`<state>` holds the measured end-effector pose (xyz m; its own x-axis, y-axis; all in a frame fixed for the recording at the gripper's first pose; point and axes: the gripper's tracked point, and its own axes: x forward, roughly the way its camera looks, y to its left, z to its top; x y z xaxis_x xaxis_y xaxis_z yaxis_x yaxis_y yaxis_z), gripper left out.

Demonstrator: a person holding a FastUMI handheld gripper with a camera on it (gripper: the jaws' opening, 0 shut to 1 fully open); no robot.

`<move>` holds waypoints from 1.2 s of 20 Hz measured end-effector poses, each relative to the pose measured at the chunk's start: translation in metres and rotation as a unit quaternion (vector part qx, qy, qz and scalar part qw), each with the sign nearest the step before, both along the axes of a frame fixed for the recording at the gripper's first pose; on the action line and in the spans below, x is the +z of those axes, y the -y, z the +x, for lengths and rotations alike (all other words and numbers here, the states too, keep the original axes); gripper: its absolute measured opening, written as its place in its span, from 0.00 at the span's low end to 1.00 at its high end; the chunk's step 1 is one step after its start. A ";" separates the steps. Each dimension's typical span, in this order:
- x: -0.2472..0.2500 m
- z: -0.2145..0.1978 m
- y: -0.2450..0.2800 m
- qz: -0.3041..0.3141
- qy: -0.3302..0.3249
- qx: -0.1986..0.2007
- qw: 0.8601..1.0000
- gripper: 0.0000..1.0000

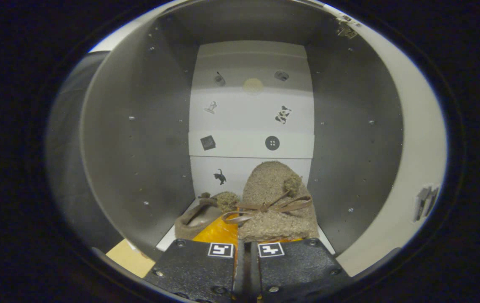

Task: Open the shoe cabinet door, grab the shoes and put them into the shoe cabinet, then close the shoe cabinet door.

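Shoe cabinet (139,126) is open, door still to close. Two fuzzy shoes sit on its floor: right shoe (276,202) with the bow, touching the fingers just ahead; left shoe (200,216) beside it, toward the left wall. Gripper (246,252) fingers look nearly closed; whether they pinch the shoe can't be told.

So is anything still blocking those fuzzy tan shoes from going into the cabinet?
Nothing visible. The fuzzy tan bow-tied shoes sit just beyond the gripper, already inside the grey-walled shoe cabinet, whose door is open.
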<state>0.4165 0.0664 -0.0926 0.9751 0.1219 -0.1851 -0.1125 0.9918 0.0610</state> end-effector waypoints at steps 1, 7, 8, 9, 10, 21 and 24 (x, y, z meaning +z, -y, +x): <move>-0.004 0.014 0.000 -0.001 -0.006 -0.003 1.000 0.09; -0.034 0.081 0.006 -0.008 -0.061 -0.021 0.998 0.09; -0.045 0.090 0.008 -0.006 -0.078 -0.027 0.997 0.09; -0.053 0.094 0.008 -0.005 -0.093 -0.028 0.995 0.09; -0.061 0.097 0.006 -0.003 -0.103 -0.026 0.994 0.09; -0.089 0.108 -0.002 0.006 -0.154 -0.024 0.988 0.42; -0.079 0.095 -0.005 0.012 -0.143 -0.022 0.989 0.61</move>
